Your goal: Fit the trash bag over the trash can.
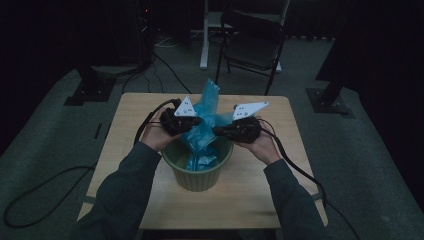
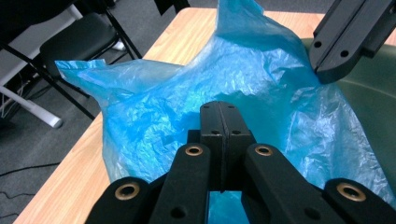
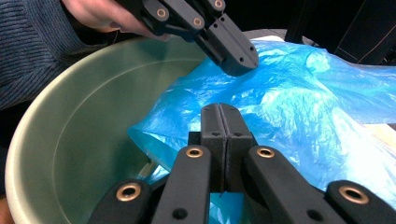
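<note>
left gripper (image 2: 222,109): your jaws are pressed together on the bag (image 2: 187,107), at its near fold.
right gripper (image 3: 223,112): clamped on the same film.
bag: half inside the bin (image 3: 79,121), below your fingertips.
risk: pulling apart could tear the film.

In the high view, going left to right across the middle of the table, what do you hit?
Left hand → left gripper → blue plastic bag → right gripper → right hand.
</note>
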